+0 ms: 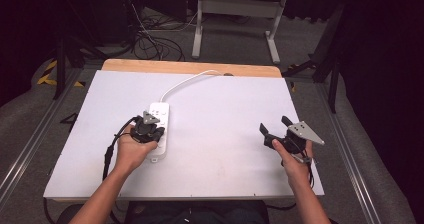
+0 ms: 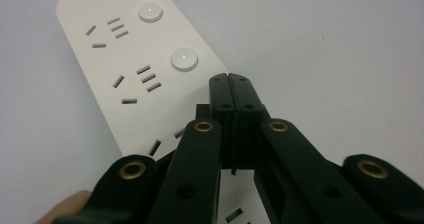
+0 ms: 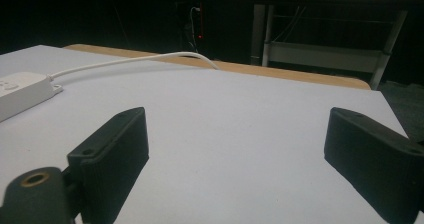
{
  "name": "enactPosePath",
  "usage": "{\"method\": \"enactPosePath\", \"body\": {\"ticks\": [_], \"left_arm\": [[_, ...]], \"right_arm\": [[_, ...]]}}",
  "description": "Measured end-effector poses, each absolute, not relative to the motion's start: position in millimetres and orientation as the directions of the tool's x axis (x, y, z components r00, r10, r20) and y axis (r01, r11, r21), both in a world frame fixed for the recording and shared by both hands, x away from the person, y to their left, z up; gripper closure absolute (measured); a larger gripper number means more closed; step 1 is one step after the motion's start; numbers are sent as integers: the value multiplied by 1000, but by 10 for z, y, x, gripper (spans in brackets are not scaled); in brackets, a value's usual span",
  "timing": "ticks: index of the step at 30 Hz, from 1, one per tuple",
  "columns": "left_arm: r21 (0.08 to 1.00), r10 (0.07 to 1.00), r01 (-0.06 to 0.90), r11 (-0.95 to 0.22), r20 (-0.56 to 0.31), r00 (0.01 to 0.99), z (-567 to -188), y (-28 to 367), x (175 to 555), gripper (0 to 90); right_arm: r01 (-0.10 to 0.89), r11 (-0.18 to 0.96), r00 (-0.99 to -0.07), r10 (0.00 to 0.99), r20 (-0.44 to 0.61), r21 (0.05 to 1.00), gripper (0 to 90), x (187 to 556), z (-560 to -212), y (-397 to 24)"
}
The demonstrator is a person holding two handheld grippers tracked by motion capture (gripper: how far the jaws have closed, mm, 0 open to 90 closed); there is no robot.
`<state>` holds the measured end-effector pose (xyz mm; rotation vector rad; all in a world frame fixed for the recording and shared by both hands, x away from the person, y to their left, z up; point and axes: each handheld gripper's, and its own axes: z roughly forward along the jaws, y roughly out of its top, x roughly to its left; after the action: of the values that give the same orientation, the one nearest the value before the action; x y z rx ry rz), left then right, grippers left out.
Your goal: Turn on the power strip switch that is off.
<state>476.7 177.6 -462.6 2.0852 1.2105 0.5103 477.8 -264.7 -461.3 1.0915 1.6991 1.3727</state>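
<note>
Your left tool (image 1: 150, 130) sits over the near half of the white power strip (image 1: 161, 115), its jaws pressed together with nothing between them; in the left gripper view the tips (image 2: 231, 84) lie just beside the strip's round buttons. The strip lies flat on the white bench (image 1: 225, 109), left of centre, its cord (image 1: 185, 81) running to the far edge. Your right tool (image 1: 280, 129) hovers well apart, jaws spread wide, empty.
</note>
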Motion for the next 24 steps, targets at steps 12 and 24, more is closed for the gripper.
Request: {"method": "enactPosePath", "body": {"ticks": [12, 24], "left_arm": [[714, 871, 606, -350, 9, 492, -4611, 1768, 4762, 898], [760, 887, 571, -309, 15, 461, -4532, 1842, 4740, 898]], "right_arm": [[194, 95, -413, 911, -6, 976, 111, 4800, -4628, -2647], [194, 89, -411, 912, -2, 977, 111, 4793, -4619, -2652]]}}
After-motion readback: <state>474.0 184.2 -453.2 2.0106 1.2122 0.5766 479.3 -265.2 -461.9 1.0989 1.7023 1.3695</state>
